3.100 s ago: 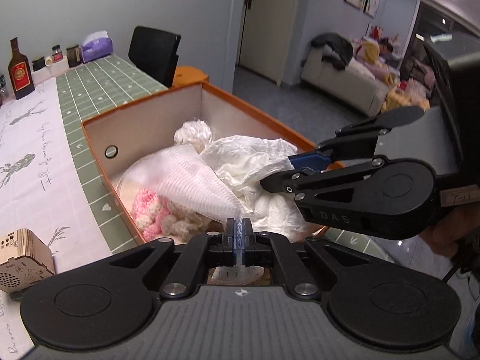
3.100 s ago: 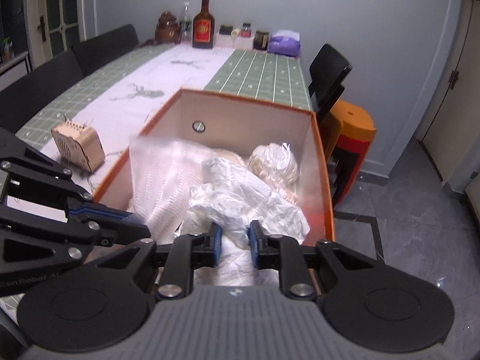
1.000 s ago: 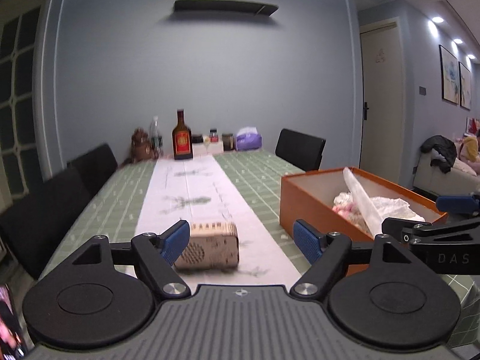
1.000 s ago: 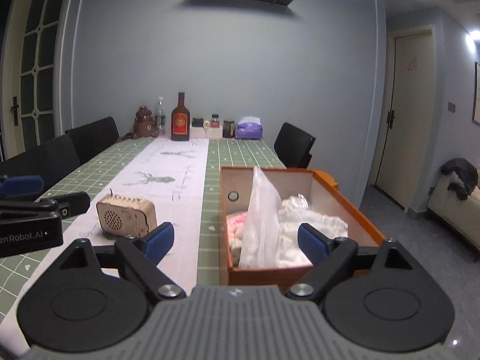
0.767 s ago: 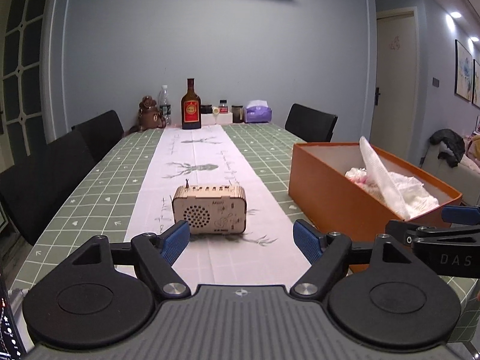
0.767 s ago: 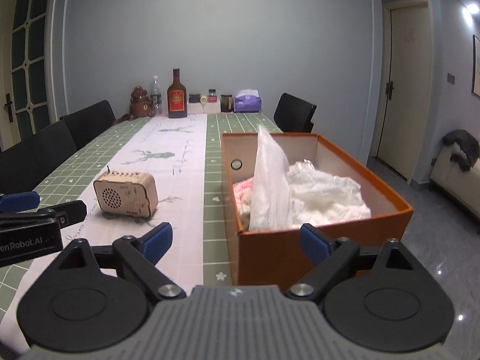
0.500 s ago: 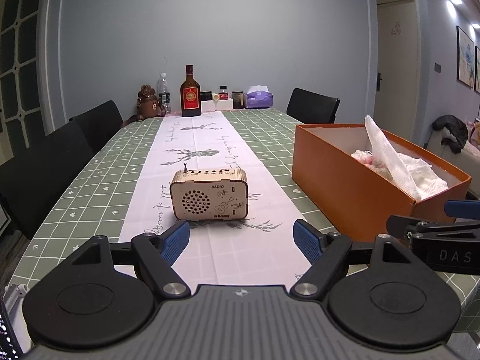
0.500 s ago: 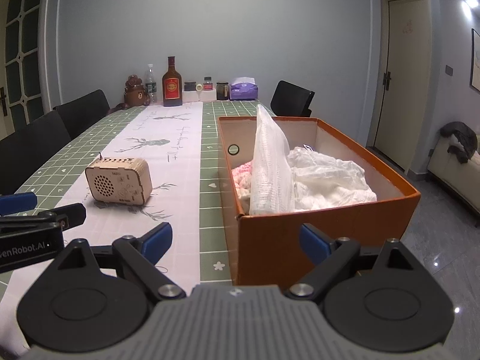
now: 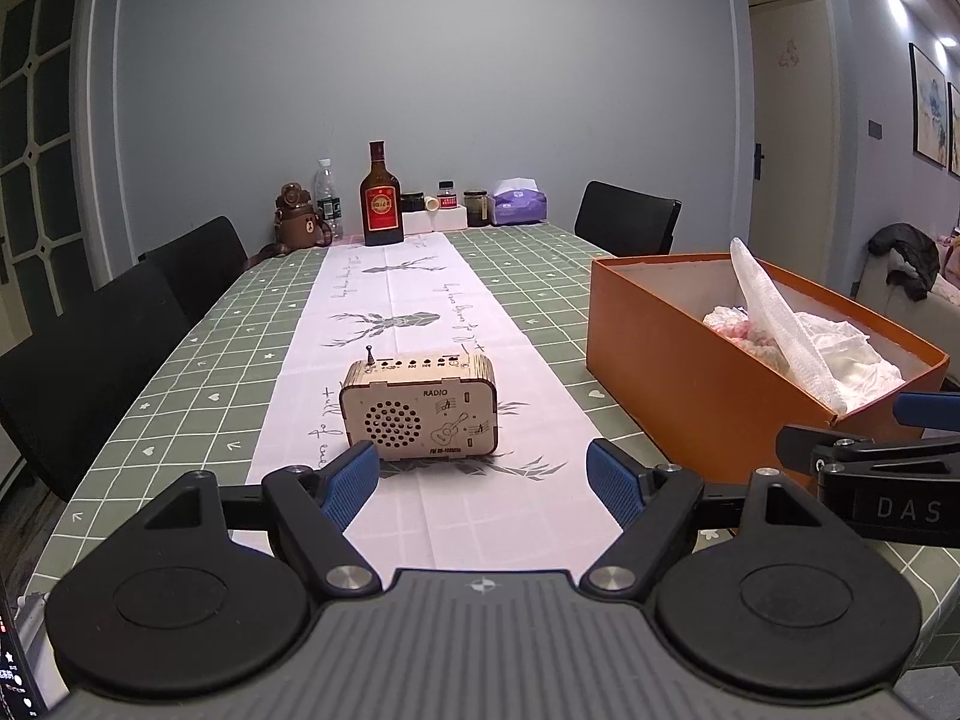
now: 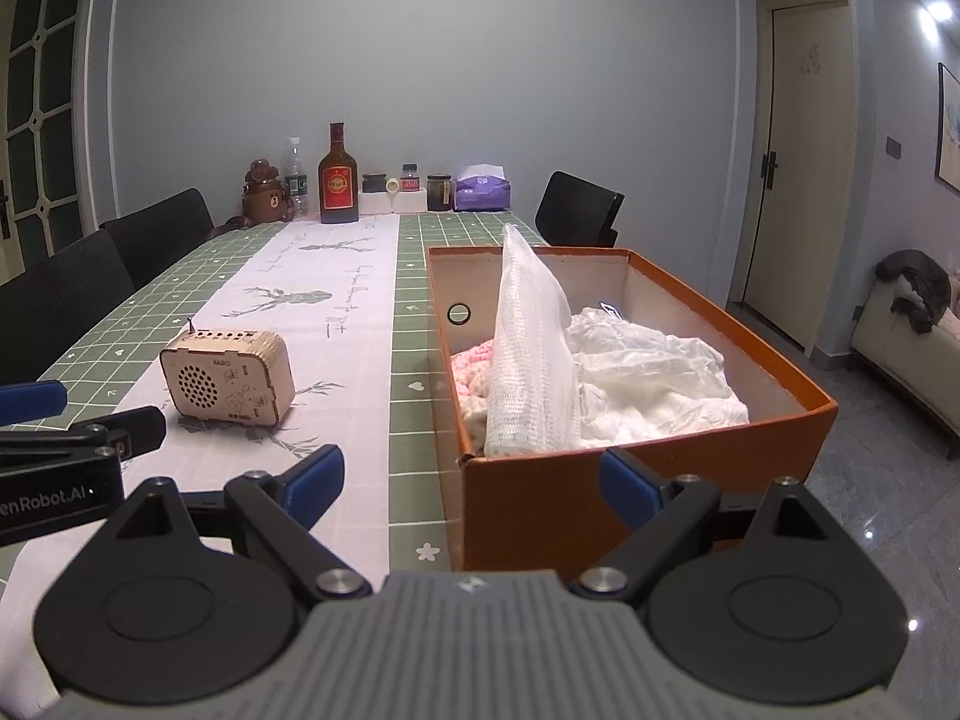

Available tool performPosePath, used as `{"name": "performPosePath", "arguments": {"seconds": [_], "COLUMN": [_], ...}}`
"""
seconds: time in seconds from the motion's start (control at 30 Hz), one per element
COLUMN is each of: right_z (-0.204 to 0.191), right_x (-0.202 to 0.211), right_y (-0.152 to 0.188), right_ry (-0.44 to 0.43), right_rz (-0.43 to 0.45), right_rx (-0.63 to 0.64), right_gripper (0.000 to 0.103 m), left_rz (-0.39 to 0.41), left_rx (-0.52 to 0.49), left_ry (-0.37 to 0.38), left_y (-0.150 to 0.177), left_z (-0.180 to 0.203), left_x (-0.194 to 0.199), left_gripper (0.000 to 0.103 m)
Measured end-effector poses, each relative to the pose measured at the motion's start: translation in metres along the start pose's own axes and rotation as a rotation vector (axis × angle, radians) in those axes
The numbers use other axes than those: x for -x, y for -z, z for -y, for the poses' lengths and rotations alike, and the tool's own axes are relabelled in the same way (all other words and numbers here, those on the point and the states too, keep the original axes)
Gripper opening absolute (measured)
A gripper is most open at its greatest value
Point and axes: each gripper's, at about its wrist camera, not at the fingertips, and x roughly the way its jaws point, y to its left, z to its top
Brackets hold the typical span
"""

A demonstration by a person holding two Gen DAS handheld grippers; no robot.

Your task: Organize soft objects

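Observation:
An orange box (image 10: 648,498) (image 9: 690,384) stands on the table's right side, holding soft things: a white mesh bag (image 10: 528,348) (image 9: 774,324) sticking up, a crumpled white cloth (image 10: 654,378) (image 9: 852,360) and a pink knit piece (image 10: 474,360). My right gripper (image 10: 471,477) is open and empty, low in front of the box's near wall. My left gripper (image 9: 483,477) is open and empty too, just short of a wooden radio (image 9: 420,408) (image 10: 228,378). Each gripper shows at the edge of the other's view.
A green checked tablecloth with a white runner (image 9: 390,312) covers the long table. At the far end stand a brown bottle (image 9: 379,198), jars, a bear-shaped flask (image 9: 294,222) and a purple tissue box (image 9: 519,201). Black chairs (image 9: 627,225) line both sides. A sofa (image 10: 906,342) sits right.
Both grippers let go of the soft things in the box, opened wide and drew back and down to table height. In the last half second they shifted only slightly.

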Motion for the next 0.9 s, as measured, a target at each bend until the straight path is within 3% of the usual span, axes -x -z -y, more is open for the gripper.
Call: {"name": "performPosePath", "arguments": {"seconds": [0.9], "right_z": [0.0005], "right_x": [0.004], "right_y": [-0.0014], "right_ry": [0.006], "right_rz": [0.019], "right_rx": [0.01], "right_gripper": [0.093], "left_rz": [-0.007], "left_rx": [0.006], "left_ry": [-0.003], "left_y": [-0.0045], "left_z": [-0.0004], "left_x": [0.0041], "left_gripper": [0.092]}}
